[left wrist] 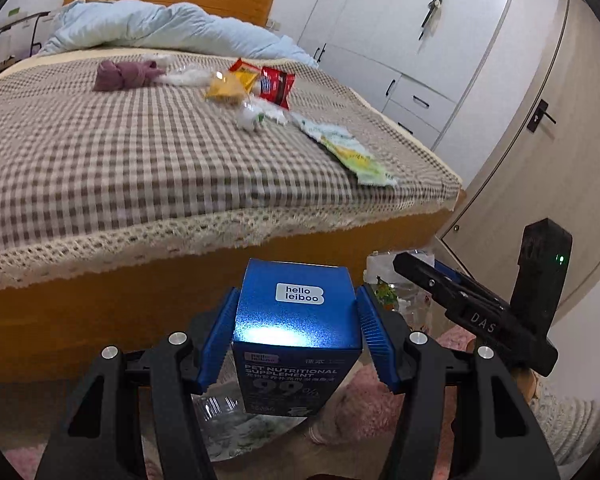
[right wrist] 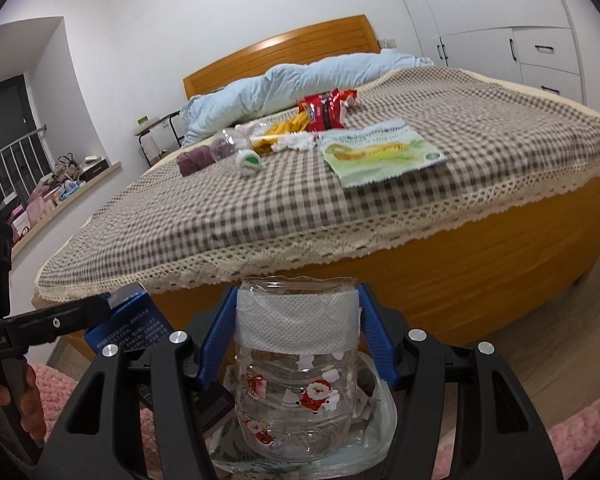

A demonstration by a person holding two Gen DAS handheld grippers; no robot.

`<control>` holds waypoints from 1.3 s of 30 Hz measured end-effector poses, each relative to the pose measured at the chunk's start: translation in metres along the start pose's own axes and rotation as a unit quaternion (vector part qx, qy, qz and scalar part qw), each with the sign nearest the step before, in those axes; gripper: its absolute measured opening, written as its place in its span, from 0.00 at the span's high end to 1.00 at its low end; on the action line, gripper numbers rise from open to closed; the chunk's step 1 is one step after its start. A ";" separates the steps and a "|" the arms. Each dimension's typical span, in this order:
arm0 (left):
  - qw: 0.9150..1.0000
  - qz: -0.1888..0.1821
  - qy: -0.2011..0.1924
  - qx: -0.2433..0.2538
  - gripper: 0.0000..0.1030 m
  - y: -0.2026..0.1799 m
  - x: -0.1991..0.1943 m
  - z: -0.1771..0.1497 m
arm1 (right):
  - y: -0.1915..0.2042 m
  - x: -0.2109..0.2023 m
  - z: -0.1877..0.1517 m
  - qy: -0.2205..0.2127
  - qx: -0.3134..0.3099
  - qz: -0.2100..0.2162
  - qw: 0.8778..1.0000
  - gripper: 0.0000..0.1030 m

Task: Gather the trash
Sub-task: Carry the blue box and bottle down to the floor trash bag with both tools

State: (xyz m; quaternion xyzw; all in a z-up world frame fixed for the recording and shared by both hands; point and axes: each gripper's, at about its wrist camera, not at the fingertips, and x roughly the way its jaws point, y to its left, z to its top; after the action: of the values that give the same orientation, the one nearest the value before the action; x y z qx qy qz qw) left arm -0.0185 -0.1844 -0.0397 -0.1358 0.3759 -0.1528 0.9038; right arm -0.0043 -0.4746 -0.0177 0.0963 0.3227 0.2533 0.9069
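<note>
My left gripper [left wrist: 298, 294] is shut on a blue "hello leiboo" pet supplement box [left wrist: 296, 320], with the blue pads pressed on both of its sides. My right gripper [right wrist: 298, 294] is shut on a clear plastic bottle [right wrist: 296, 384] that has Santa stickers and a white tissue band. Both items hang over a bin lined with a plastic bag [right wrist: 380, 410], which also shows under the box [left wrist: 220, 406]. On the bed lie a red snack packet [right wrist: 324, 114], a yellow wrapper [left wrist: 224, 88], crumpled tissues [right wrist: 296, 143], a wet-wipe pack [right wrist: 380, 152] and a clear cup [right wrist: 230, 144].
The checked bedspread [left wrist: 120, 152] has a lace edge over an orange wooden bed frame [right wrist: 460, 272]. A purple cloth [left wrist: 120, 74] and a pale blue duvet [left wrist: 160, 28] lie further back. Pink fluffy rug [right wrist: 54, 386] covers the floor. White wardrobes [left wrist: 400, 32] and a door [left wrist: 540, 140] stand to the right.
</note>
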 end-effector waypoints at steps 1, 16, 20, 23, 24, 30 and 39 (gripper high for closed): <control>1.000 -0.002 0.004 -0.001 0.44 0.001 0.004 -0.002 | -0.001 0.003 -0.003 0.005 0.002 0.001 1.000 0.43; 0.996 -0.013 0.085 -0.024 0.44 0.014 0.106 -0.038 | -0.042 0.062 -0.050 0.087 0.042 -0.040 0.995 0.43; 0.994 -0.012 0.107 -0.013 0.44 0.016 0.133 -0.050 | -0.055 0.066 -0.058 0.097 0.047 -0.052 0.993 0.43; 0.993 -0.011 0.118 -0.016 0.44 0.021 0.151 -0.057 | -0.063 0.066 -0.060 0.099 0.056 -0.059 0.992 0.43; 0.993 -0.011 0.120 -0.017 0.44 0.023 0.157 -0.058 | -0.065 0.066 -0.060 0.099 0.058 -0.060 0.992 0.43; 0.991 -0.007 0.134 0.003 0.44 0.023 0.194 -0.069 | -0.073 0.068 -0.061 0.099 0.049 -0.074 0.991 0.43; 0.984 -0.027 0.162 0.076 0.44 0.016 0.229 -0.085 | -0.084 0.082 -0.062 0.113 0.057 -0.080 0.989 0.43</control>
State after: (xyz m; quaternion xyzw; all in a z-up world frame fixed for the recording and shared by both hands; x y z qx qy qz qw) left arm 0.0770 -0.2678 -0.2494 -0.0506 0.5004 -0.2256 0.8343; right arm 0.0446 -0.5028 -0.1382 0.0923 0.4439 0.1704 0.8749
